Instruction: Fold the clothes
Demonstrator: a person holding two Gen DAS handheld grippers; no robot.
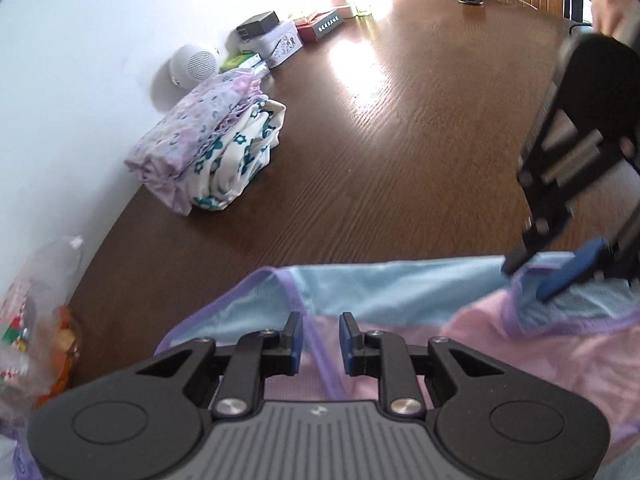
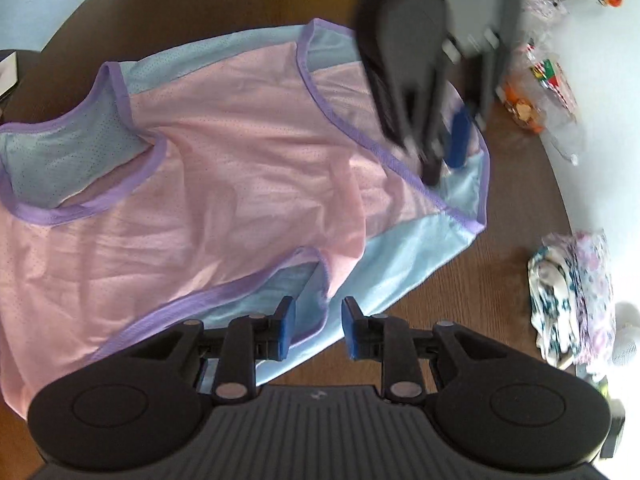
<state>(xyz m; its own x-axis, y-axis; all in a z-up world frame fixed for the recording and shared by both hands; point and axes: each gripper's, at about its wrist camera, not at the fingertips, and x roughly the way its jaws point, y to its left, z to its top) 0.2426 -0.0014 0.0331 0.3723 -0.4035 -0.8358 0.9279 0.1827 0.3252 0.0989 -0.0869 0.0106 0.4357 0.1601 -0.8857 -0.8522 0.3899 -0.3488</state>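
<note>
A pink and light-blue mesh sleeveless top (image 2: 224, 168) with purple trim lies spread on the brown wooden table (image 1: 400, 140). My left gripper (image 1: 322, 344) hovers over the top's (image 1: 400, 292) near edge. Its blue pads stand a little apart, and a purple trim strip runs under the gap without being pinched. My right gripper (image 2: 319, 328) stands the same way over a light-blue hem and armhole, its pads not pressing on the cloth. Each gripper appears blurred in the other's view: the right gripper (image 1: 560, 268) at the top's far corner, the left gripper (image 2: 440, 152) over the opposite corner.
A stack of folded floral clothes (image 1: 208, 148) (image 2: 572, 300) sits by the white wall, with a round white speaker (image 1: 196, 66) and small boxes (image 1: 280, 40) behind it. A plastic bag of snacks (image 1: 36, 340) (image 2: 536, 96) lies at the table's edge. A person's hand (image 1: 612, 0) holds the right gripper.
</note>
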